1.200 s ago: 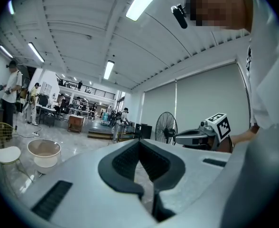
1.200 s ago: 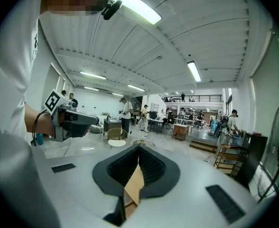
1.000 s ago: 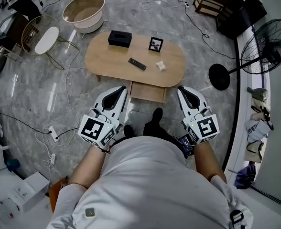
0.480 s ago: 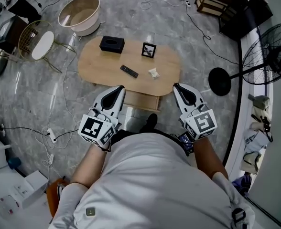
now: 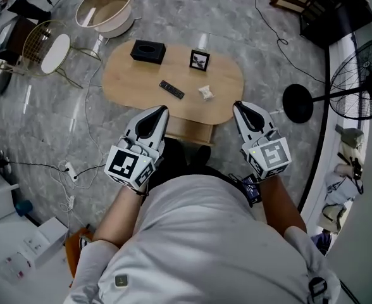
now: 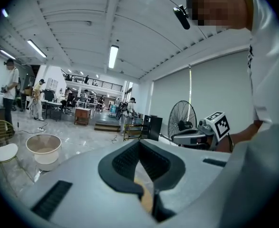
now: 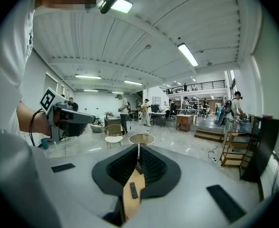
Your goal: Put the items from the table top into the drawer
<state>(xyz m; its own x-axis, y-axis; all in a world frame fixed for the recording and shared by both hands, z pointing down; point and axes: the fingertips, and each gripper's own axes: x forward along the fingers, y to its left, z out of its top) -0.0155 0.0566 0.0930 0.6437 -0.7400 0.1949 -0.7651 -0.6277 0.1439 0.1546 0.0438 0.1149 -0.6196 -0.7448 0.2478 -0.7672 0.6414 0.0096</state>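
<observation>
An oval wooden table (image 5: 129, 84) carries a black tissue box (image 5: 148, 51), a small picture frame (image 5: 200, 60), a black remote (image 5: 171, 89) and a crumpled white item (image 5: 205, 92). The front of its drawer (image 5: 189, 132) shows under the near edge. My left gripper (image 5: 159, 111) and right gripper (image 5: 240, 106) hover at that near edge, either side of the drawer, both shut and empty. In the left gripper view the left gripper (image 6: 139, 142) has its tips together. Below the closed tips of the right gripper (image 7: 138, 147), the remote (image 7: 133, 190) shows on the wood.
A beige tub (image 5: 105, 6) and a wire stool with a white seat (image 5: 47, 49) stand beyond the table's left end. A standing fan (image 5: 363, 87) with a round base (image 5: 298, 103) is at the right. Cables and a power strip (image 5: 69, 168) lie on the grey floor.
Both grippers have moved forward together to the table's near edge and dropped a little. The person has stepped closer, and the drawer front now lies between the two grippers.
</observation>
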